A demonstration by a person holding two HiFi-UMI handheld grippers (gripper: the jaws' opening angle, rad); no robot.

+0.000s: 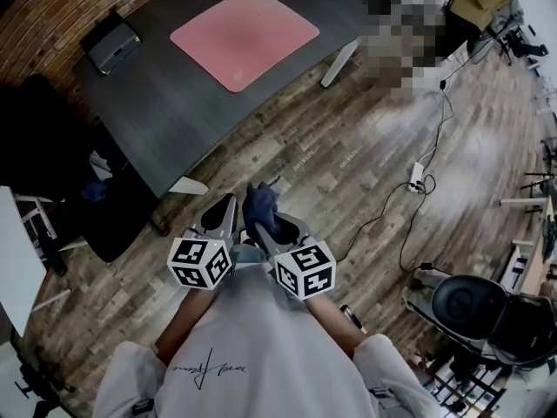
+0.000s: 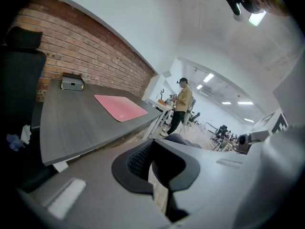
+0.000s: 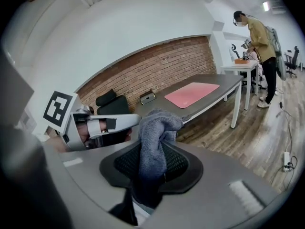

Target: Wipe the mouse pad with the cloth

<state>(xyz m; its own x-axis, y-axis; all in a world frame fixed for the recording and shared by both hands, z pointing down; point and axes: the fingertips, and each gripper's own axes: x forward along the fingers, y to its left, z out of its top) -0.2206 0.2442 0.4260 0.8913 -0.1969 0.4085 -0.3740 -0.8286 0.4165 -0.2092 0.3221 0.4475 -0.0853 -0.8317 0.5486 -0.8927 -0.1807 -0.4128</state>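
Being entered first: the cloth [image 3: 155, 137]. Where is it being held? (Clerk)

It is being pinched between the jaws of the right gripper [image 3: 155, 165], with its dark blue-grey folds being bunched up above the black pads [image 3: 183, 163]. In the head view it is being carried low in front of the person's body, over the wooden floor [image 1: 348, 164]. (Checker)

Next: the left gripper [image 2: 152, 163]? (Clerk)

Its jaws are being held drawn together, with nothing being gripped between them. It is being held just beside the right one. (Checker)

Next: the mouse pad [image 1: 245, 37]? (Clerk)

Pink, it is being shown lying flat on the dark grey desk [image 1: 174, 103]. It is well apart from both grippers and is not being touched by the cloth. (Checker)

Is anything else being logged? (Clerk)

A small grey box [image 1: 111, 46] is being shown on the desk's far corner by the brick wall [image 2: 81, 51]. A person in a yellow top [image 3: 264, 37] is being shown standing beyond the desk's other end. (Checker)
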